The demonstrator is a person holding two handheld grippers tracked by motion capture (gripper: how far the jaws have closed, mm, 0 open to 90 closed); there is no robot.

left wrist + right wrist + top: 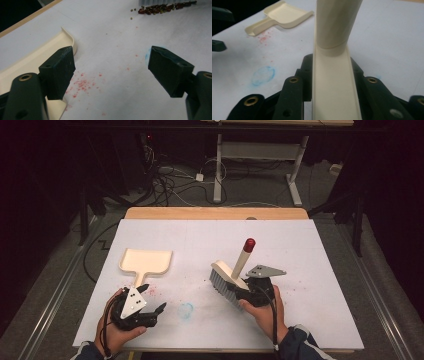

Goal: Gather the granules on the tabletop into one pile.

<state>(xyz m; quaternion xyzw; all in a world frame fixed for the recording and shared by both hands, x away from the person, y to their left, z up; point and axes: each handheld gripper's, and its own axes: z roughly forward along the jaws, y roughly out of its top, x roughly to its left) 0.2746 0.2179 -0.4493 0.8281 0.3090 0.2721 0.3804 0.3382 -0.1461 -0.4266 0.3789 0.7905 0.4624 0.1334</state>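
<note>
A cream dustpan [146,261] lies flat at the left of the white table sheet, its handle pointing toward me. My left gripper [152,298] is open at the handle's end; in the left gripper view its jaws [112,60] stand wide apart over bare sheet, with the dustpan handle [32,57] beside and under the left jaw. A cream brush [222,282] with grey bristles and a red-tipped handle [248,245] is tilted near the middle. My right gripper [247,292] is shut on the brush; its jaws [332,65] clamp the cream handle [334,87].
Dark red beans [160,7] lie in a row by the brush bristles. Fine red crumbs [82,85] are scattered near the dustpan handle. A blue stain [186,310] marks the sheet between my hands. Cables and a desk frame [257,150] stand beyond the far edge.
</note>
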